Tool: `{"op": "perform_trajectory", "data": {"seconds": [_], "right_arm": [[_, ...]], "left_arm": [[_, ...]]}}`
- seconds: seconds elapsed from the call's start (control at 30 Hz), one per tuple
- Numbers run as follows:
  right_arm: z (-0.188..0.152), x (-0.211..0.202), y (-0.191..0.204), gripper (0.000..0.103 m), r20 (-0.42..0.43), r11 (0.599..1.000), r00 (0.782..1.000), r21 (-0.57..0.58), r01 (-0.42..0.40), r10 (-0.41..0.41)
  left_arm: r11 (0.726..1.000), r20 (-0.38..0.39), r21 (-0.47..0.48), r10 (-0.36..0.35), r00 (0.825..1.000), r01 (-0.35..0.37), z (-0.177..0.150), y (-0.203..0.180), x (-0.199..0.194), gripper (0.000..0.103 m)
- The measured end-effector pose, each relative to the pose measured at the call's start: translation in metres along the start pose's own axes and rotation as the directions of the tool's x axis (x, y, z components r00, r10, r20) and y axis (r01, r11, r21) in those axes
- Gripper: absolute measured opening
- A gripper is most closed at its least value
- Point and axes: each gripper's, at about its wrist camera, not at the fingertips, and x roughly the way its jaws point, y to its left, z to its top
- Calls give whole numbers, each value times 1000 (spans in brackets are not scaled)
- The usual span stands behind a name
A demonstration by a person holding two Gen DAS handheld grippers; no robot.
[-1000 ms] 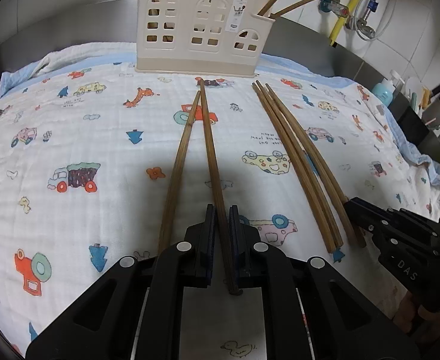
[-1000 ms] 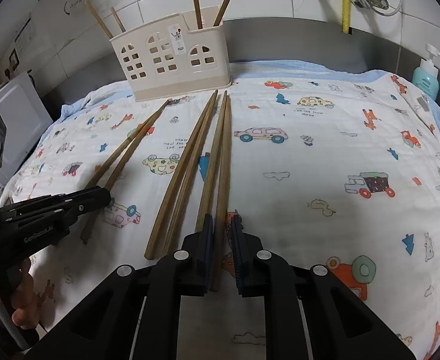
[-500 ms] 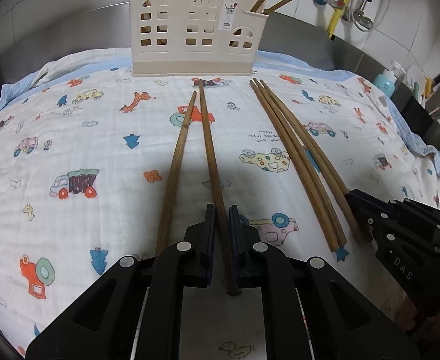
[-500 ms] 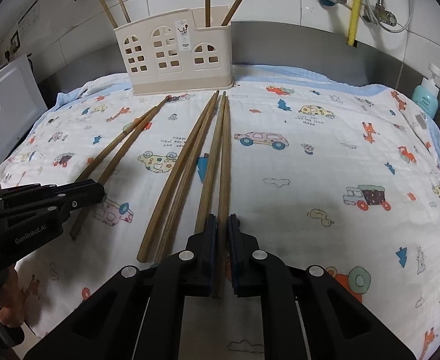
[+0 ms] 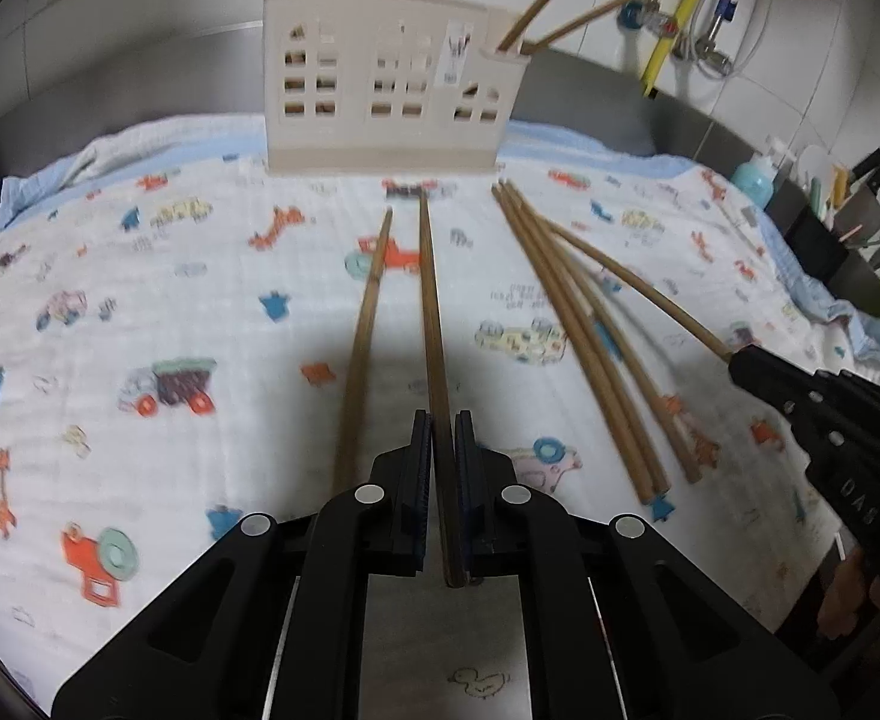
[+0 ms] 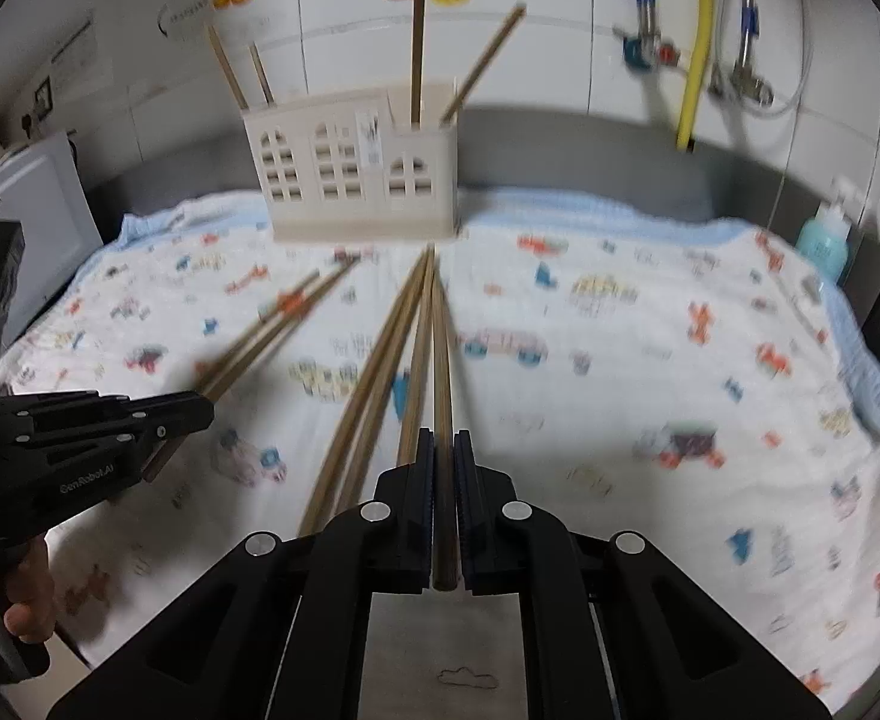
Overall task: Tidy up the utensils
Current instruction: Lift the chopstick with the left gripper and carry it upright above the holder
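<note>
With the left gripper [image 5: 441,468] and right gripper [image 6: 444,480] each clamped on a light, stiff chopstick [image 5: 434,324] near its thick end, we expect slippage.

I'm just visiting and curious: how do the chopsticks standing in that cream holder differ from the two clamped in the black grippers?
The chopsticks in the holder stand upright or lean, ends poking above the cream holder. The one in the left gripper and the one in the right gripper point forward, roughly level over the printed cloth. The stored ones are sorted; the gripped ones are not. All look like the same brown wood.
</note>
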Motion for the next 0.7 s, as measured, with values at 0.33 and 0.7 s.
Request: {"op": "perform_trajectory", "data": {"seconds": [0.33, 0.7], "right_arm": [[48, -39, -3, 7, 129, 999, 991, -18, -31, 33], [91, -57, 1, 6, 182, 995, 980, -60, -75, 85]], "left_arm": [[998, 143, -9, -53, 988, 55, 30, 8, -43, 5], [993, 266, 81, -102, 958, 83, 54, -3, -72, 5]]}}
